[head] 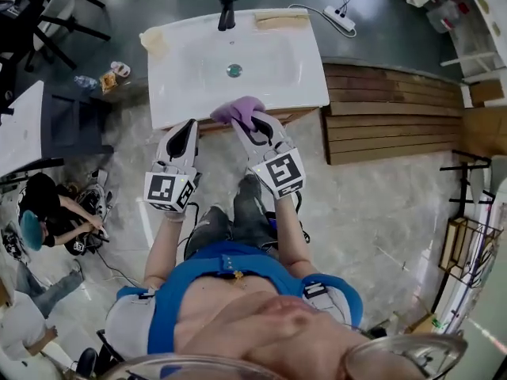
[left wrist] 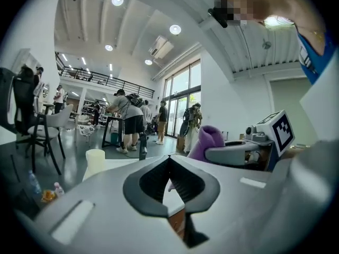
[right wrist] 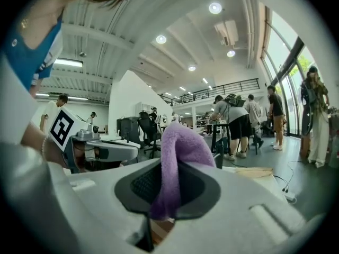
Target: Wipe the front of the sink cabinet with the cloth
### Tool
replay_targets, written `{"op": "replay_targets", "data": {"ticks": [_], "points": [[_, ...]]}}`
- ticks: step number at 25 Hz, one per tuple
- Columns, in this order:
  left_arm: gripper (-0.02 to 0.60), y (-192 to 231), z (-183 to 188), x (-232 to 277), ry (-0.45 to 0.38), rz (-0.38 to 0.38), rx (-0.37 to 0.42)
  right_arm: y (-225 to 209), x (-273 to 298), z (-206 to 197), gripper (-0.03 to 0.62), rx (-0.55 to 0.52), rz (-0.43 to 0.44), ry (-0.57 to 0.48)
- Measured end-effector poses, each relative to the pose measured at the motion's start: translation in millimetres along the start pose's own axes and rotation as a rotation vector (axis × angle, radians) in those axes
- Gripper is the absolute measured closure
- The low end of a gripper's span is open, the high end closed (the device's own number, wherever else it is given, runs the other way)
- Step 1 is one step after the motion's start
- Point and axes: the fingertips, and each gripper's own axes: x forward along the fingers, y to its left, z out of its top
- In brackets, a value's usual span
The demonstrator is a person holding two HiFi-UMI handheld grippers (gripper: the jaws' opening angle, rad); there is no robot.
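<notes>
Nearest the lens, my blue short-sleeved top [head: 230, 264] fills the lower part of the head view, and both forearms reach forward from it toward the white rectangular sink top [head: 277, 62].

Right hand-held gripper [head: 247, 125]: the jaws pinch a purple fleecy cloth [head: 242, 109]. In the right gripper view the cloth stands up between the dark pads and bunches past the tips. From above, the cloth lies at the front rim of the sink top, just over the brown wooden cabinet front [head: 297, 115]. I cannot tell whether it touches the wood.

Left hand-held gripper [head: 190, 125]: the jaws are pressed together at the tips with nothing between them. It sits just beside the right one and points at the same front rim.

A black faucet [head: 227, 10] stands at the far edge of the sink top. A platform of brown wooden planks [head: 388, 113] adjoins the sink on the right.
</notes>
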Motion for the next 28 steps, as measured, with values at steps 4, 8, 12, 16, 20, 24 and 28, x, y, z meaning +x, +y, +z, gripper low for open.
{"op": "replay_targets", "data": {"ticks": [4,8,12,16,20,24,28], "points": [[0.581,21.6,-9.9,5.3,-0.04,0.006,0.004,-4.2,19.4,-24.4,0.542,0.011,-0.008,-0.004],[0.581,27.8,-49.6,15.0,-0.057,-0.004,0.046,-9.1,29.4,-64.7,0.54,0.02,-0.001,-0.046],[0.581,32.4,-110.5,26.4,-0.068,-0.006,0.055,-11.1,37.7,-109.1,0.54,0.038,0.05,-0.056],[0.581,42.8,-170.6,25.6,-0.101,-0.032,0.055,-7.5,35.8,-141.6,0.542,0.007,0.135,-0.161],[0.581,47.7,-228.3,14.9,-0.176,-0.074,0.098,6.4,26.7,-169.0,0.542,-0.02,0.168,-0.247],[0.581,63.0,-300.7,-2.4,-0.275,-0.127,0.143,27.9,31.9,-203.7,0.542,-0.11,0.174,-0.301],[0.581,93.0,-345.8,-19.6,-0.414,-0.133,0.092,36.6,52.7,-246.1,0.542,-0.241,0.073,-0.276]]}}
